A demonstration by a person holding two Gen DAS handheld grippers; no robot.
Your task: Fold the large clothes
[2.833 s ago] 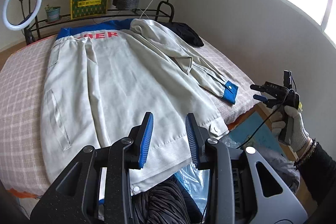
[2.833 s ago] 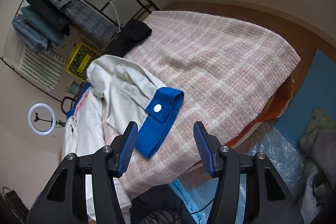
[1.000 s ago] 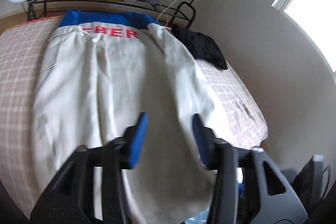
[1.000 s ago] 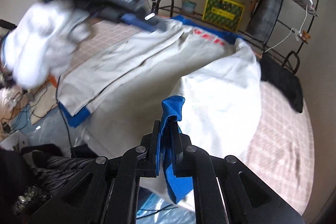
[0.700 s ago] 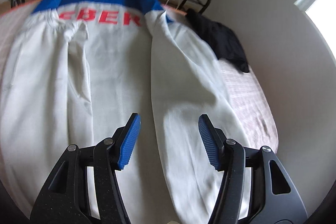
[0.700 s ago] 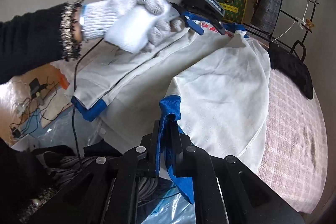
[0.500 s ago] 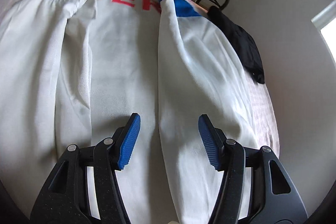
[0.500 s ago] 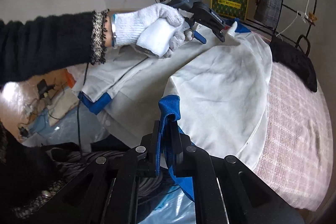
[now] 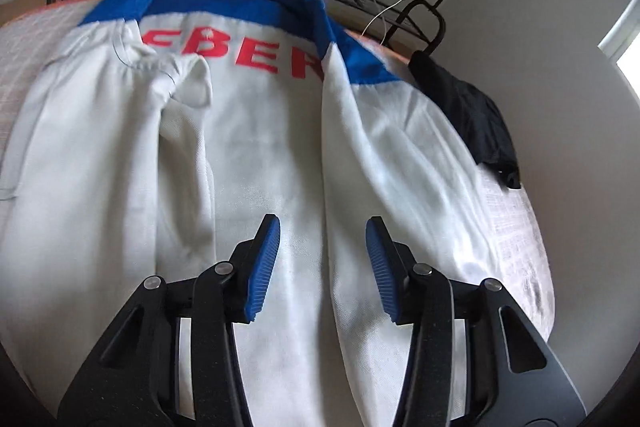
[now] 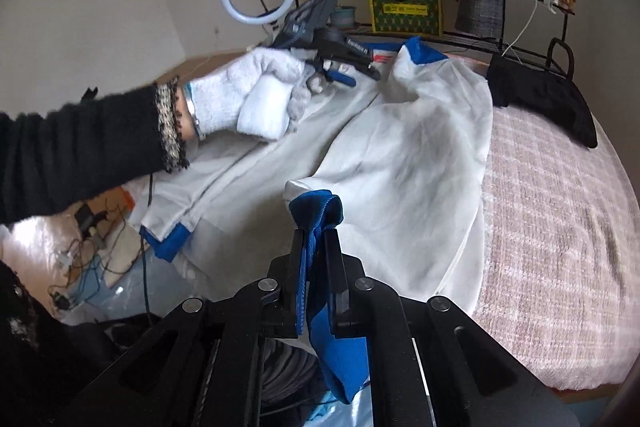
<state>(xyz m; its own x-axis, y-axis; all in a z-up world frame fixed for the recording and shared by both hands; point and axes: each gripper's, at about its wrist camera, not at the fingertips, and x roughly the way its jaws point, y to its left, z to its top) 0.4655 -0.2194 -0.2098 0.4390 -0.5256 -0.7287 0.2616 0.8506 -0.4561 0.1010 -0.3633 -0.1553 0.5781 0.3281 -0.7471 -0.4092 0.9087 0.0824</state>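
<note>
On the pink checked bed (image 10: 560, 227), right gripper (image 10: 316, 259) pinches the white jacket's (image 9: 264, 155) blue fabric cuff (image 10: 316, 207); left gripper (image 9: 320, 263) hovers spread wide above.

Matt white cloth jacket (image 9: 260, 155), woven checked bedspread (image 10: 560, 227), knitted glove (image 10: 240, 99)
</note>
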